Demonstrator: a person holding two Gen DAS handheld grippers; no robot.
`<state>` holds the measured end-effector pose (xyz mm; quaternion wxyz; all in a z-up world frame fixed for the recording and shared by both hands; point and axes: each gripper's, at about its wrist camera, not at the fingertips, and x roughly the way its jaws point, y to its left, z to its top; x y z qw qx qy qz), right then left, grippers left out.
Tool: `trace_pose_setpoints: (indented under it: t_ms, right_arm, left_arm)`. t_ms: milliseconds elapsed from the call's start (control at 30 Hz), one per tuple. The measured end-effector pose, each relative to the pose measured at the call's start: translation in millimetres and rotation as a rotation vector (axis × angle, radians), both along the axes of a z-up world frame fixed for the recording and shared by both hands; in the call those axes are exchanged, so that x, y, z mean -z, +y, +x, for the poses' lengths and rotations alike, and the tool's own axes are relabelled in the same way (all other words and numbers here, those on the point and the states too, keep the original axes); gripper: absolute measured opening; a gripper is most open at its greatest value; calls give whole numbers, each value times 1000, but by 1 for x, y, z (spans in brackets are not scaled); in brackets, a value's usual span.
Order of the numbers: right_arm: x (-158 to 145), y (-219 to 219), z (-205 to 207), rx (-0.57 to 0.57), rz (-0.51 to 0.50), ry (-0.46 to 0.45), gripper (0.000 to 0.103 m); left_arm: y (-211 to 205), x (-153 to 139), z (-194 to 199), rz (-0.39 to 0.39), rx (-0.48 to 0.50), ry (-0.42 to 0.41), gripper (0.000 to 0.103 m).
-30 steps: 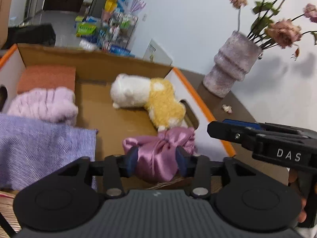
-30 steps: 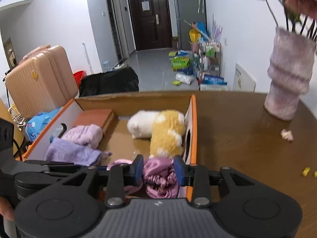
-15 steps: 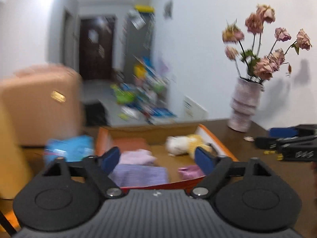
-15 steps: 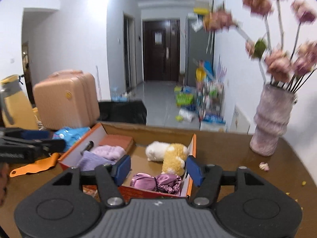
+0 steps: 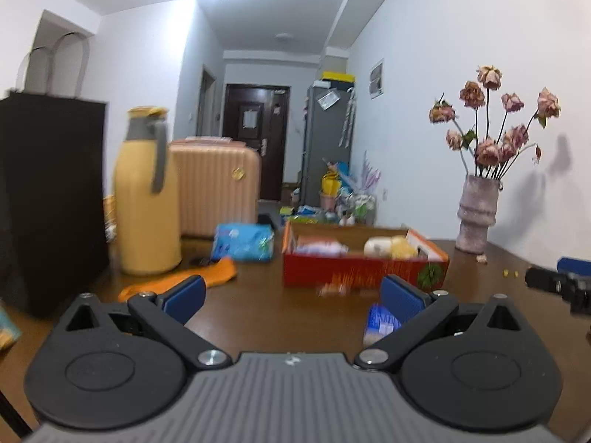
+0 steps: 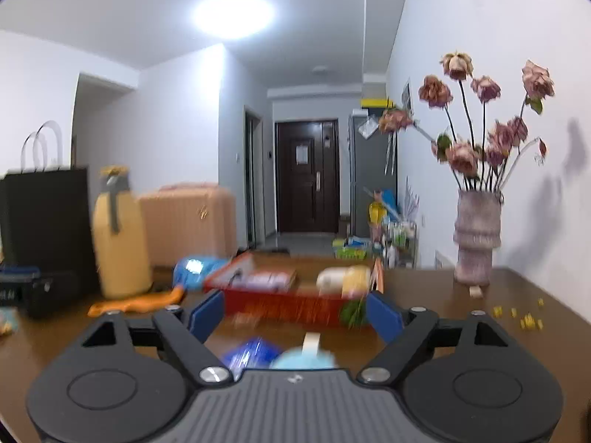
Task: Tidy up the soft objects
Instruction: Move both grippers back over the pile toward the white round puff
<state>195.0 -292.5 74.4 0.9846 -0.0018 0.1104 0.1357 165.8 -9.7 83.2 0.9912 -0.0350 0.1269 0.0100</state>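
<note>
**Both claws empty and apart, box of soft things across the table**

The table (image 5: 280, 317) carries everything here. The red cardboard box (image 5: 364, 267) sits toward its far side, well apart from both claws, and it holds the task's things: a white and yellow plush toy (image 5: 391, 247) on the right and pale folded cloth (image 5: 319, 248) on the left. The pictures are blurred, so nothing finer inside the box can be told.

The left claw (image 5: 291, 297) hangs with its jaws spread wide and nothing between them. The right claw (image 6: 295, 315) is likewise spread and empty. The step in hand looks like a pull-back from the box, or a search for the next soft thing. To do it well, either claw should stay level above the tabletop and steady itself until the view sharpens, before choosing a target.

Around the box stand a black bag (image 5: 51, 199), a peach suitcase (image 5: 218, 184), a yellow flask (image 5: 146, 199) and a vase of dried flowers (image 5: 476, 217); the vase would tip easily on a wide swing to the right. Smaller things lie nearer: an orange cloth (image 5: 214, 277), a blue packet (image 5: 243, 240), and, just below the right claw, a blue wrapper (image 6: 251, 356) and a light blue round thing (image 6: 304, 360) that may be soft.
</note>
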Motion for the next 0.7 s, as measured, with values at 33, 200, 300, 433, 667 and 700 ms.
trace_pose_setpoints:
  t_ms: [33,200,300,433,667,700]
  right_arm:
    - [8,4,-12,-7,-2,21,87]
    - [31,15,-59,-33,32,95,86]
    - [34,15,-68,-48,27,104,86]
    - [31,5,-67,7,19,92,86]
    - [41,-10,-49,38,67,134,85]
    - [43,-11,-45,38,71,142,85]
  left_arm:
    - [2,5,-10,7,-2,11,103]
    - [-1,19,-37,-9,20,90,103]
    - [-5,20,-38,2,26,85,103]
    - [-11,21,-35,13,52,89,103]
    - [-28,29,-12,20,99,134,103]
    - [-31,32,-7,21,109,143,103]
